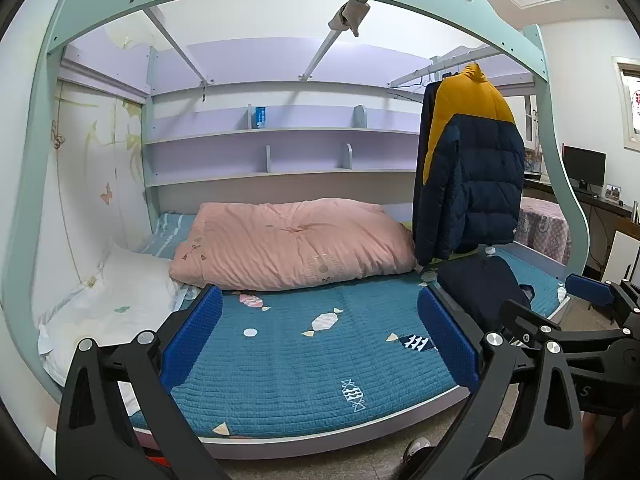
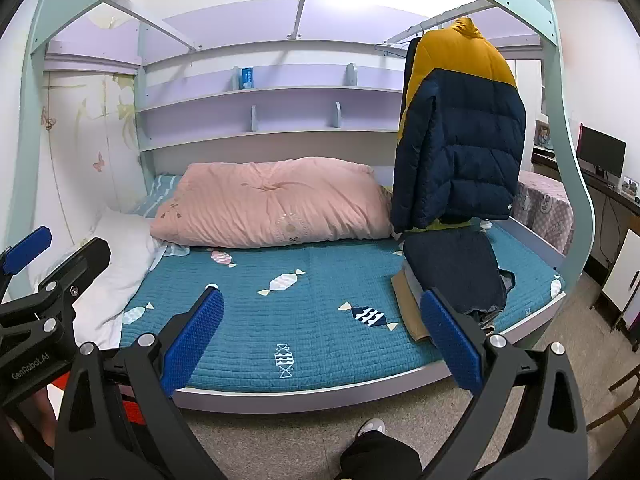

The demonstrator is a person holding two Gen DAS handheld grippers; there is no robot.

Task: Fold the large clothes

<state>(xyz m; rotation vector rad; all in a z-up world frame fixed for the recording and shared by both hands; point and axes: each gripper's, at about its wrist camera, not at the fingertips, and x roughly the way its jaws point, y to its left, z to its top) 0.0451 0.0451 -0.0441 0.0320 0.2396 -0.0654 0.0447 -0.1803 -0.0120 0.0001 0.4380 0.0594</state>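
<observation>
Two tools: I am holding both level in front of the bed [image 1: 304, 372], side by side, pointing over its near edge.
Left tool [image 1: 318, 336]: I am keeping its blue pads spread wide apart, gripping nothing, hovering above the teal quilt [image 1: 280, 352].
Right tool [image 2: 322, 334]: it is likewise gaping, pads released, nothing between them; its right pad is sitting in front of the folded stack in the right wrist view.
Jacket [image 2: 460, 136]: the yellow and navy puffer is hanging from the rail at the right end of the bed, its hem dangling just above the mattress.
Folded clothes [image 2: 456, 276]: a dark navy garment is lying on top of a tan one, below the jacket, near the bed's right front corner.
Pink duvet [image 2: 272, 204]: it is lying bunched along the back, beside the white pillow [image 2: 116, 276] on the left.
</observation>
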